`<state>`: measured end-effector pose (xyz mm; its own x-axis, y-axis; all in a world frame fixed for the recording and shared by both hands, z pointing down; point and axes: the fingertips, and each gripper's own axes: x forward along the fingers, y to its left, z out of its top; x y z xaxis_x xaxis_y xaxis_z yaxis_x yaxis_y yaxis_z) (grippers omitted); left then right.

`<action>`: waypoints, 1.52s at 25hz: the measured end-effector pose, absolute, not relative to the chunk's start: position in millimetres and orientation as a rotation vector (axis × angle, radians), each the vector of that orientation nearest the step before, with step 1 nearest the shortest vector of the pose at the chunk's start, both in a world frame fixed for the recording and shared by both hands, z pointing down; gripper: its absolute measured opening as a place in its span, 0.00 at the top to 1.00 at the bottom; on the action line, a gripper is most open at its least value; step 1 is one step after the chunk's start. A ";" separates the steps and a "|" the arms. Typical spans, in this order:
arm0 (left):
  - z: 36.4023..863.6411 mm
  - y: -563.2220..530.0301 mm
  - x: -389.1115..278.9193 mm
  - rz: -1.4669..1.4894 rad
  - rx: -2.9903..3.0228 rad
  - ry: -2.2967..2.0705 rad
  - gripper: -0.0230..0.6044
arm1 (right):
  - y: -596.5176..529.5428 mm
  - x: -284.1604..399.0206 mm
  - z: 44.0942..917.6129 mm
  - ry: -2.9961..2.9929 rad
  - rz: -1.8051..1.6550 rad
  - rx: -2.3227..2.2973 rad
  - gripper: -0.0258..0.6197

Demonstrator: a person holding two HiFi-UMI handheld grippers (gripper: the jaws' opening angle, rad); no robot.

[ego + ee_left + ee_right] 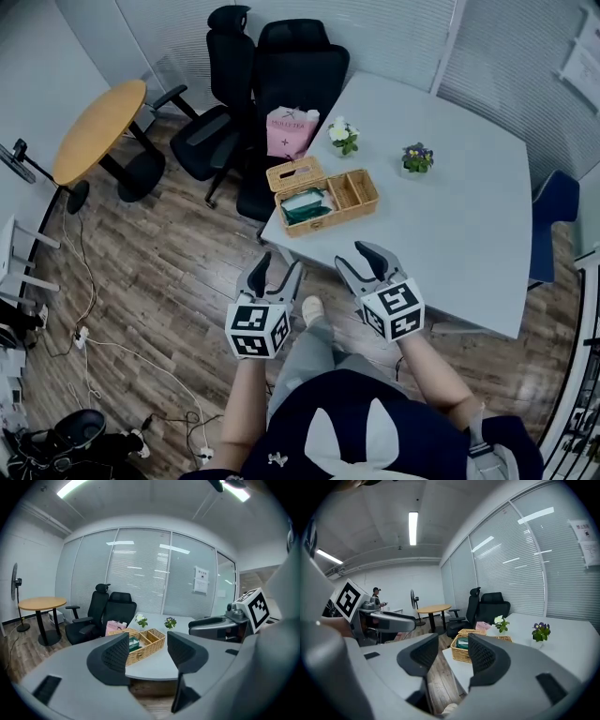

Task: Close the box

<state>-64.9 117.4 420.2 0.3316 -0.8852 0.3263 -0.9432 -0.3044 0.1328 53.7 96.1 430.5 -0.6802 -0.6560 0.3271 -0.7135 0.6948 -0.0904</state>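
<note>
Standing near the left corner of the pale tabletop (450,216), the wicker box (323,195) is seen with its lid (295,173) thrown back on the far side. A green packet (305,204) is held in its left compartment, and smaller compartments are seen at its right. Both tongs are held short of the box, apart from it and pointed toward it. The left tongs (279,263) are kept over the wooden floor, just off the tabletop's edge; their jaws are spread wide and nothing is gripped between them, the box (145,644) being seen far beyond the gap. The right tongs (354,256) are likewise spread and empty at the tabletop's near edge, with the box (460,654) framed in the distance. A pot of white flowers (344,136) and a pot of purple flowers (417,157) are set behind the box, and a pink bag (292,131) is propped on a black office chair (281,84).
</note>
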 end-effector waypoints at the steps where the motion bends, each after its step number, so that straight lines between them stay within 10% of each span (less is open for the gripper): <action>1: 423.1 113.3 -67.3 0.279 2.292 -1.635 0.57 | 91.1 55.4 434.0 -2.625 0.307 1.083 0.66; 38: 507.2 -62.8 -143.2 0.374 2.078 -1.460 0.57 | -116.1 92.4 566.1 -2.113 0.468 1.151 0.69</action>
